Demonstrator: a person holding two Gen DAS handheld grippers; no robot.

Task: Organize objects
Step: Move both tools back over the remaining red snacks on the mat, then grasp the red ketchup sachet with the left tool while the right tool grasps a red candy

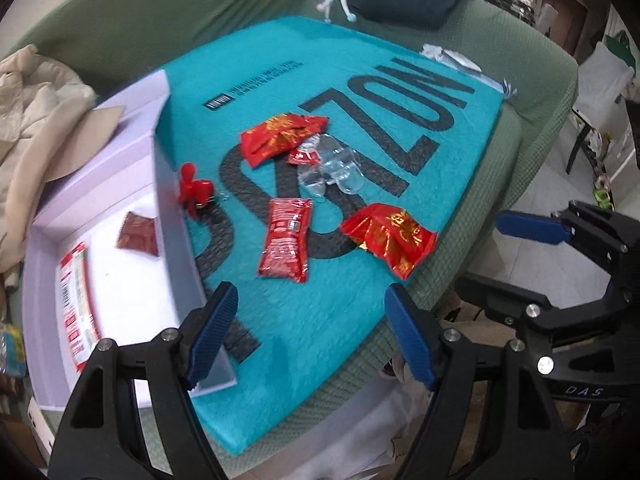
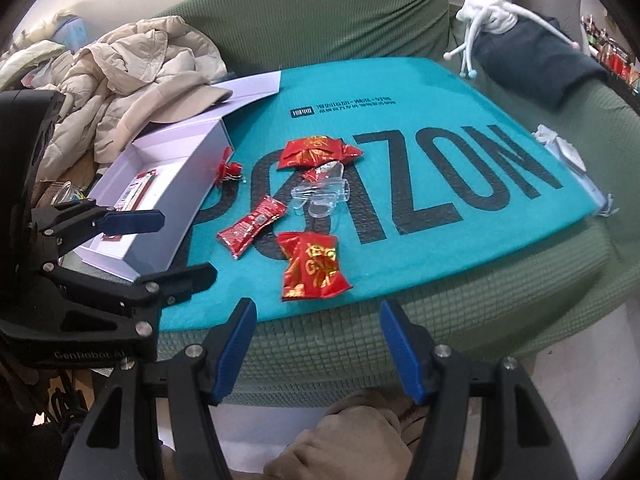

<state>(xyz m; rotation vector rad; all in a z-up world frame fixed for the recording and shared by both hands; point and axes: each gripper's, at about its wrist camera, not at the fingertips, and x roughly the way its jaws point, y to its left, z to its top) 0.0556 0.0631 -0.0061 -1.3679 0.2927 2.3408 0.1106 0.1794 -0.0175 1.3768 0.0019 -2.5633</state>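
Packets, three large red ones, are seen scattered on a teal mat spread over a green sofa seat; no tabletop is involved. A white box stands open at the mat's left edge, with one or two packets already lying inside.

Left tongs are held open, nothing between the blue pads. Right tongs are likewise open and empty. Both hover over the near edge of the mat, touching nothing.

Nearest item to the right tongs is judged to be the red-gold packet, lying just ahead and slightly left of the jaw gap, long axis running roughly away from the camera. The long red sachet lies ahead of the left tongs, long axis also running away from them, between that packet and the box.

A clear plastic piece, a small red fan beside the box wall, and a third red packet lie farther back.
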